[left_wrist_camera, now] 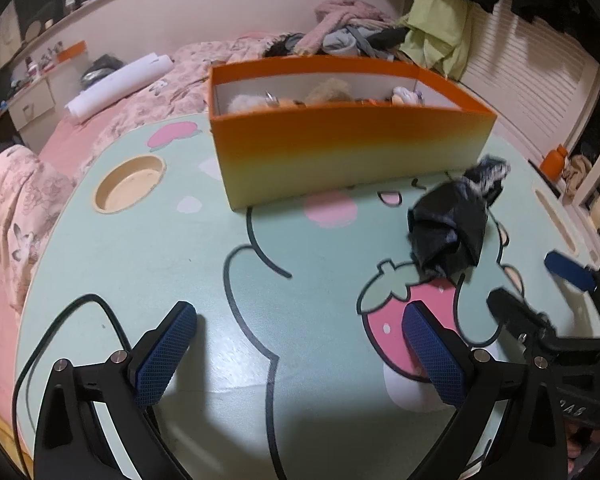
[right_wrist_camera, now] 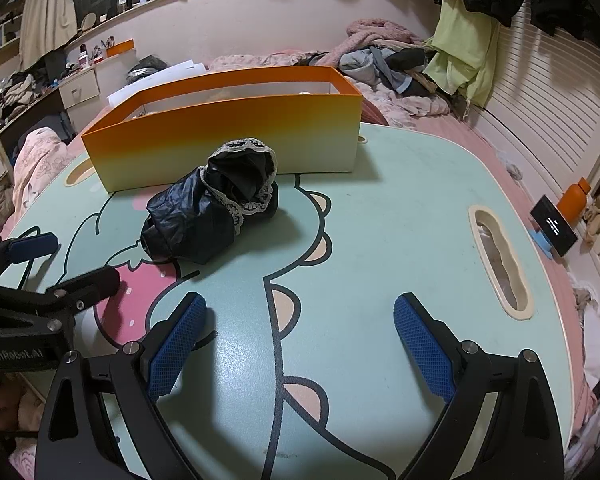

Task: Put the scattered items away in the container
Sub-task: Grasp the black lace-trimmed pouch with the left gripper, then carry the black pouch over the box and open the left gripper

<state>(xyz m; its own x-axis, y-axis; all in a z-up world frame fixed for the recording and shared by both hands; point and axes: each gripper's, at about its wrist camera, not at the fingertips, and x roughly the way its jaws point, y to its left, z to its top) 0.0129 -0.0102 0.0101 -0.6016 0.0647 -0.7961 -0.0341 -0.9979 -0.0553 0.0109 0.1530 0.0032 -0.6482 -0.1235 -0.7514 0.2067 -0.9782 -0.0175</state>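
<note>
A crumpled black cloth with white lace trim (left_wrist_camera: 448, 224) (right_wrist_camera: 208, 216) lies on the mint cartoon-print table (left_wrist_camera: 160, 260) (right_wrist_camera: 380, 220), just in front of the orange box (left_wrist_camera: 340, 144) (right_wrist_camera: 220, 132). Soft toys and small items show over the box's rim. My left gripper (left_wrist_camera: 300, 312) (right_wrist_camera: 68, 260) hovers open above the table, with the cloth ahead and to its right. My right gripper (right_wrist_camera: 300, 302) (left_wrist_camera: 540, 284) is open too, nothing between its blue pads, and the cloth is ahead to its left. Neither gripper touches the cloth.
The table has a round cup recess (left_wrist_camera: 130, 184) at the left and a handle slot (right_wrist_camera: 500, 256) at the right. It stands on a pink bed with a clothes pile (right_wrist_camera: 384, 60) behind the box. A phone (right_wrist_camera: 554, 230) and orange bottle (right_wrist_camera: 576, 196) lie off the right edge. A black cable (left_wrist_camera: 60, 320) trails near the left gripper.
</note>
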